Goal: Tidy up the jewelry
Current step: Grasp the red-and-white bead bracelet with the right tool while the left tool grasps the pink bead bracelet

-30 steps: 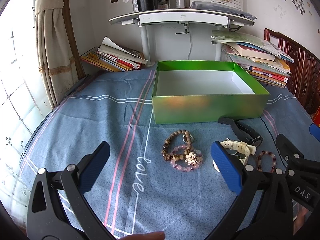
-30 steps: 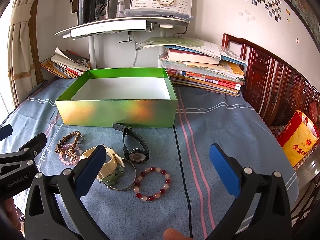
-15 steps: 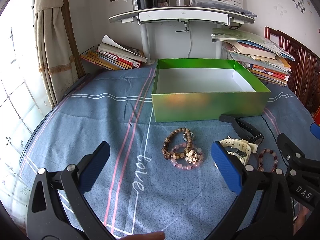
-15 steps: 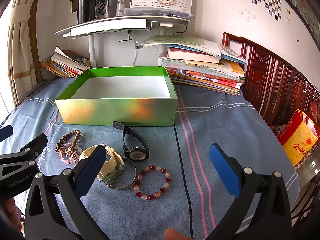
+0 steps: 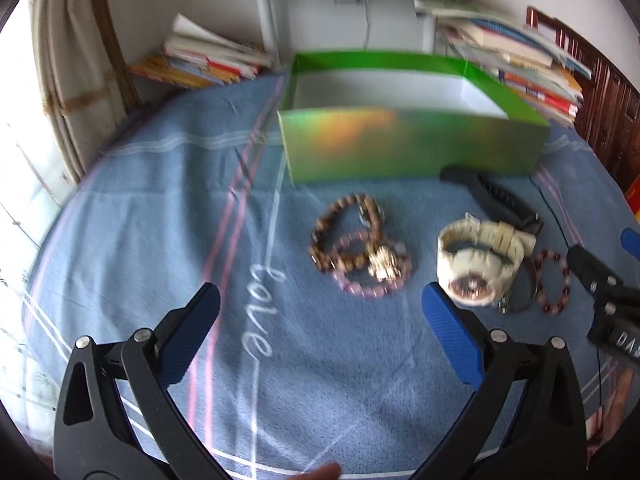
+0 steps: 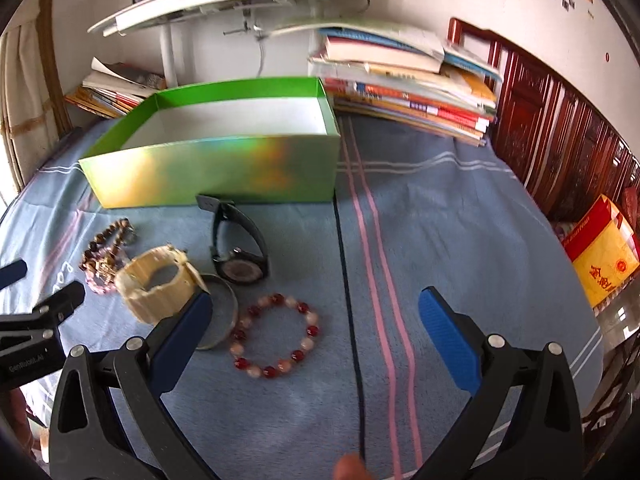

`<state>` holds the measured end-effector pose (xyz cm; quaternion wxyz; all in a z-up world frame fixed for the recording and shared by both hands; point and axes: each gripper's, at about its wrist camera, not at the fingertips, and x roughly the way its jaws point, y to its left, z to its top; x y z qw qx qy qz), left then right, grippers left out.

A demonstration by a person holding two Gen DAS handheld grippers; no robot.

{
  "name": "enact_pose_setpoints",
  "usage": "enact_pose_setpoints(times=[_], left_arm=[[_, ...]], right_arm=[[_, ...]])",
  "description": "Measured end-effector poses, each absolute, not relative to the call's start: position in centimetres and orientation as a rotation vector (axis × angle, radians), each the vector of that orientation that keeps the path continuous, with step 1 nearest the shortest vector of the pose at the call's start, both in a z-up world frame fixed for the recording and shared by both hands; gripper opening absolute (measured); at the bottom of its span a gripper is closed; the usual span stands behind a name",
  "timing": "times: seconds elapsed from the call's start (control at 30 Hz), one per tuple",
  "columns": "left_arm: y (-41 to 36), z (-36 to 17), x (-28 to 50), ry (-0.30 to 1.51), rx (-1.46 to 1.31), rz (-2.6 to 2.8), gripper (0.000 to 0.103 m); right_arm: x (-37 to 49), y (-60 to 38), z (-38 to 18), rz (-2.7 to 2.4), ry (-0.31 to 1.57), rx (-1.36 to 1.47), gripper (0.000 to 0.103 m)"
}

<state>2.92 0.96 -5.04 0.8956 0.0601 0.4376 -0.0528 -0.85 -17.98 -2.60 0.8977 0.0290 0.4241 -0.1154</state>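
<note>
Your jewelry lies on the blue bedsheet (image 6: pixel 440 220) in front of the green box (image 6: pixel 224 168): brown bead bracelet (image 5: pixel 348 236), cream watch (image 5: pixel 476 260), black watch (image 6: pixel 240 248), red bead bracelet (image 6: pixel 276 336). Your left gripper (image 5: pixel 320 336) and right gripper (image 6: pixel 316 336) both hang above them with jaws spread wide, holding nothing.

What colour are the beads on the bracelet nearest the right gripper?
Dark red and pale pink beads, alternating; clearest in the right wrist view.

Iridescent green box (image 6: pixel 224 176) with white inside, on blue pink-striped cloth (image 6: pixel 420 240).
</note>
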Motion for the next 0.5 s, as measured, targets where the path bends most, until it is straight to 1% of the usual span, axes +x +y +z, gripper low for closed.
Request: enact_pose_setpoints(times=[0.13,0.2,0.23,0.3,0.33,0.37,0.4,0.43,0.47,0.5], left_arm=[[1.0,-5.8,3.2,0.939,0.115,-0.125,0.098],[1.4,-5.9,3.4,0.938,0.103,-0.124,0.094],[1.7,-5.9,3.5,0.938,0.091,-0.122,0.093],[2.2,-6.0,3.8,0.942,0.077,-0.114,0.084],[2.5,-6.1,3.9,0.948,0.072,-0.114,0.081],[2.6,-6.1,4.1,0.956,0.067,-0.118,0.077],[2.7,-6.2,4.2,0.963,0.064,-0.121,0.072],[2.7,-6.4,4.3,0.97,0.06,-0.125,0.071],[2.7,-6.6,4.3,0.975,0.059,-0.13,0.068],[2.6,-6.7,4.4,0.981,0.06,-0.136,0.066]], right_arm=[[-0.5,-18.4,-3.4,-0.222,0.919,0.076,0.1],[-0.4,-18.3,-3.7,-0.213,0.928,0.072,0.099],[-0.6,-18.2,-3.8,-0.201,0.928,0.068,0.096],[-0.7,-18.0,-3.9,-0.176,0.929,0.067,0.089],[-0.8,-17.7,-3.9,-0.16,0.927,0.062,0.085],[-0.8,-17.5,-3.8,-0.148,0.928,0.056,0.083],[-0.8,-17.1,-3.9,-0.133,0.933,0.047,0.078],[-0.8,-16.9,-4.0,-0.124,0.938,0.041,0.071],[-0.7,-16.6,-4.2,-0.118,0.945,0.035,0.067],[-0.5,-16.6,-4.6,-0.122,0.959,0.035,0.058]])
